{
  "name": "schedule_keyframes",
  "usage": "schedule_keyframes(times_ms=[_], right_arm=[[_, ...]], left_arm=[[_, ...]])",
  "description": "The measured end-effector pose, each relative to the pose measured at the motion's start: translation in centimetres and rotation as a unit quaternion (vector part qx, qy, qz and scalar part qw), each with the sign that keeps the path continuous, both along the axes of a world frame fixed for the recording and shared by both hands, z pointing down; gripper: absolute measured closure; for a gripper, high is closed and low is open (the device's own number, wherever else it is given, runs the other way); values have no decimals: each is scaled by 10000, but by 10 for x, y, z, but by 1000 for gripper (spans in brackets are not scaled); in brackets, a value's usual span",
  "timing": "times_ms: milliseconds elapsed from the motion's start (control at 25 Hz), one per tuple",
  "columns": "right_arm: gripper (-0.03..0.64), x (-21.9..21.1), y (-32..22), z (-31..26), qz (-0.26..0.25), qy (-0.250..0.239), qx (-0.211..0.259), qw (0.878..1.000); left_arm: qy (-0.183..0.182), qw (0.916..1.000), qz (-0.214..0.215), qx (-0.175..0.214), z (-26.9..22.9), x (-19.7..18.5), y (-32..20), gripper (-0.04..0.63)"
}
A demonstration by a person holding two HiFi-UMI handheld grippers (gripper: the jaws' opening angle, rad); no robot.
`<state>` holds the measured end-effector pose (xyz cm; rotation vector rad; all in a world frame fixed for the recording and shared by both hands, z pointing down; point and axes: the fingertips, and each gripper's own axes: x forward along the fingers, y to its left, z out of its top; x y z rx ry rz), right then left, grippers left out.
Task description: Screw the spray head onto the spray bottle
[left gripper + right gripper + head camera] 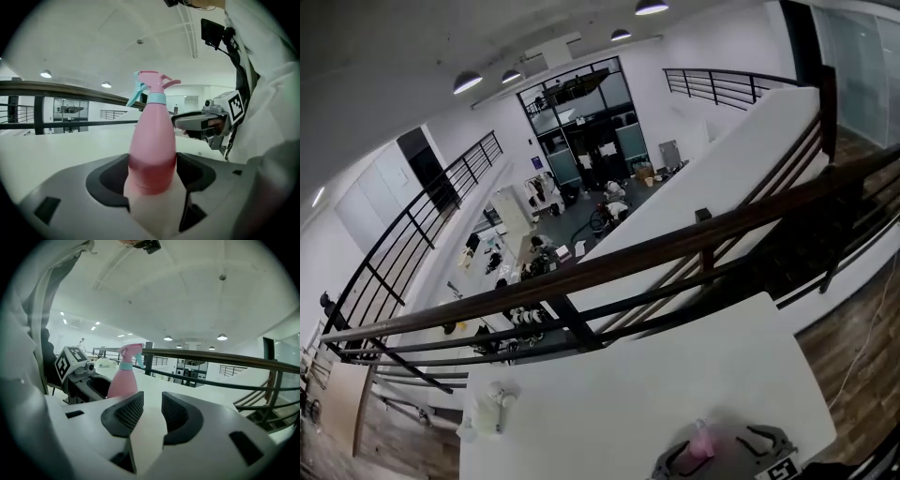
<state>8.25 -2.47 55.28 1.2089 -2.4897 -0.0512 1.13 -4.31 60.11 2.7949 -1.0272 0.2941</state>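
A pink spray bottle [152, 136] stands upright on the white table [609, 394], near its front edge. Its pink spray head [152, 86], with a teal trigger and collar, sits on the neck. My left gripper [151, 168] is shut on the bottle's lower body, a pad against each side. In the head view the bottle [701, 441] shows low down with that gripper [705, 454] around it. My right gripper [152, 411] is held off to the bottle's right, its jaws a narrow gap apart and empty. From there the bottle [123, 380] shows to the left, apart from the jaws.
A white crumpled thing [487, 410] lies at the table's left end. A dark railing [609, 267] runs along the far side of the table, with a drop to a lower floor beyond. The person's white sleeve [267, 117] is close on the right.
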Motion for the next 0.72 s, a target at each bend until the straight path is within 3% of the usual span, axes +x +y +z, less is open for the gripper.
schedule_keyframes(times_ms=[120,280,600,720], right_arm=[[581,12,1,14,346,-78,-218,9991],[583,21,2,27,578,-109,-366,9976],[585,23,3,27,461,139,-271,9985],[603,33,-5,37,521,195,-330,9979]], left_arm=[[32,9999,-148,-42,1,-10,1,261],[104,9993,-338,-88,3,-23,3,261],[369,9970,-651,-216,6,-47,10,279],[330,9959,-819,-205,8,-59,9,591]])
